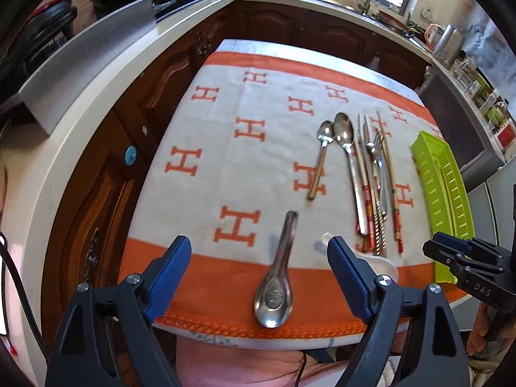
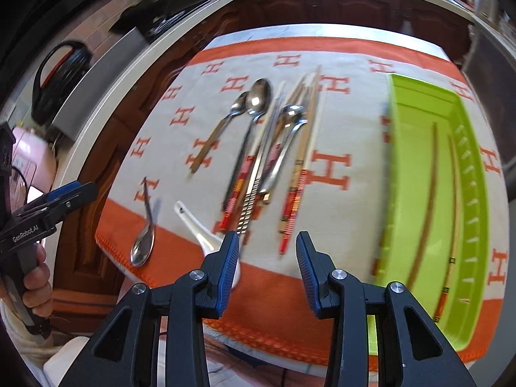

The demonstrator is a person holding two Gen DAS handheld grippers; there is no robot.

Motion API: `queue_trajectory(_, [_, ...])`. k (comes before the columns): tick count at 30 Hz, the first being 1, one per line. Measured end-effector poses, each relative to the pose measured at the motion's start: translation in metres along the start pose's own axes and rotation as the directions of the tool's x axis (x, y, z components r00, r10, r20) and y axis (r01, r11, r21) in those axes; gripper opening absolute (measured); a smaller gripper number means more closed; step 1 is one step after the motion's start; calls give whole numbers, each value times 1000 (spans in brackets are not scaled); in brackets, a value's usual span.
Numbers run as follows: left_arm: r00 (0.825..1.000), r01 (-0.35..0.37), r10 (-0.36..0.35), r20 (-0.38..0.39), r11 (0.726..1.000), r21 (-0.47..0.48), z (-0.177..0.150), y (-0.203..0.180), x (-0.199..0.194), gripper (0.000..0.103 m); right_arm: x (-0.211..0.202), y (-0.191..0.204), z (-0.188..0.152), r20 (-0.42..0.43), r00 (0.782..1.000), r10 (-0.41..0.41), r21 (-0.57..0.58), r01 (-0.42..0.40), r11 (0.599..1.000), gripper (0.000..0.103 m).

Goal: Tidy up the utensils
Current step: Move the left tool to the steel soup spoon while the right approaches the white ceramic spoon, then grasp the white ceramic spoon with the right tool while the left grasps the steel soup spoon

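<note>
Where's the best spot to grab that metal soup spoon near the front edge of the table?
Probably the handle of the metal soup spoon, mid-length, coming from above with the left tongs spanning its width. It lies flat on the cloth; the handle is narrow and straight, the bowl wide and rounded.

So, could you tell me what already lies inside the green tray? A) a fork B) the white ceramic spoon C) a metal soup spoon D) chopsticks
D: in the right wrist view two chopsticks lie lengthwise in the green tray, while the metal soup spoon and the white ceramic spoon rest on the cloth.
</note>
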State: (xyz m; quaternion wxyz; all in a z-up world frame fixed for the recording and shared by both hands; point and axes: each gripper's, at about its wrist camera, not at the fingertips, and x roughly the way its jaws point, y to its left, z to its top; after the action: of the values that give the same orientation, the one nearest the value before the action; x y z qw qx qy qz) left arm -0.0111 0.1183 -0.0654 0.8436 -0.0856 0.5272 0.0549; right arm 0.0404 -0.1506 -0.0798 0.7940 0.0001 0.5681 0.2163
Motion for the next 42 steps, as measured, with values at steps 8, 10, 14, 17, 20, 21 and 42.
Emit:
queue_trajectory(8, [992, 70, -71, -103, 998, -6, -20, 17, 47, 85, 38, 13, -2, -95, 995, 28, -25, -30, 999, 38])
queue_trajectory(10, [989, 100, -101, -109, 995, -7, -25, 19, 56, 84, 48, 14, -4, -127, 991, 37, -19, -40, 999, 37])
queue_trajectory(14, [984, 142, -141, -111, 990, 6, -29, 19, 67, 81, 67, 17, -8, -181, 982, 54, -16, -57, 998, 32])
queue_trajectory(17, [978, 173, -169, -122, 985, 18, -30, 18, 75, 73, 76, 22, -11, -209, 976, 64, -24, -70, 997, 23])
queue_trajectory(20, [974, 186, -182, -137, 982, 18, -32, 17, 82, 69, 81, 26, -13, -215, 974, 64, -36, -73, 997, 15])
queue_trajectory(21, [975, 185, -180, -131, 983, 23, -32, 16, 83, 68, 81, 28, -13, -214, 975, 64, -38, -74, 997, 12])
queue_trajectory(42, [953, 301, -294, -71, 946, 117, -9, 3, 98, 29, 7, -2, -5, -9, 993, 116, 41, -115, 993, 6])
